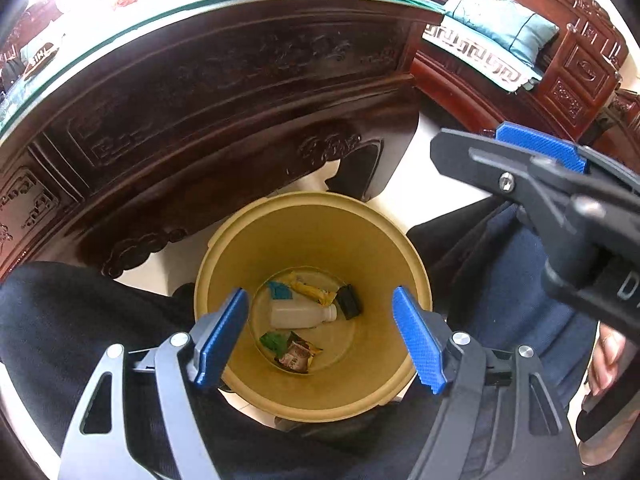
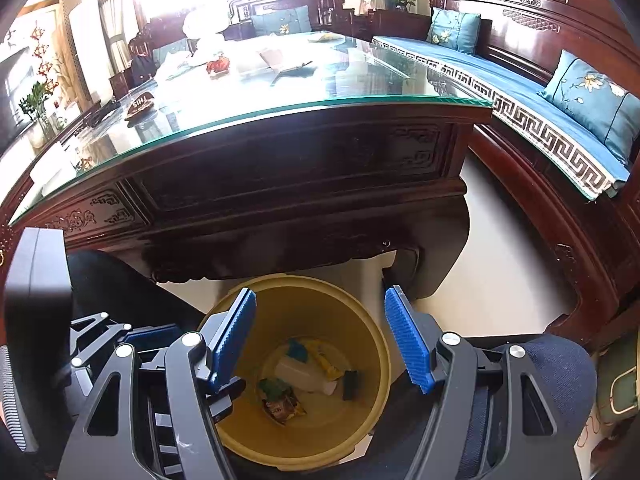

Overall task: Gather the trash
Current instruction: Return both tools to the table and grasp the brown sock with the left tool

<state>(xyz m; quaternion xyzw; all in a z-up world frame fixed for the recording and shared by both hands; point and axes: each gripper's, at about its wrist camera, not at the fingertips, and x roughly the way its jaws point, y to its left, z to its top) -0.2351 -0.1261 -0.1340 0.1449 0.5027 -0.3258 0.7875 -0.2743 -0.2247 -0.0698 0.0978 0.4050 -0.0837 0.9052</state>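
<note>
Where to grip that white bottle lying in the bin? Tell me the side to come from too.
Grip the white bottle across its body, coming straight down through the mouth of the yellow bin. It lies on its side, cap toward the black piece, so close the fingers over its width, probably with the open left gripper.

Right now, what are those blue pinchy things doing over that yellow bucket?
A seated person holds two blue-padded tools above a round yellow plastic waste bin on the floor between their knees, beside a dark carved wooden table with a glass top. The left tool and the right tool are both open and carry nothing. At the bottom of the bin lie a white plastic bottle, a yellow wrapper, a small black box and some crumpled wrappers.
</note>
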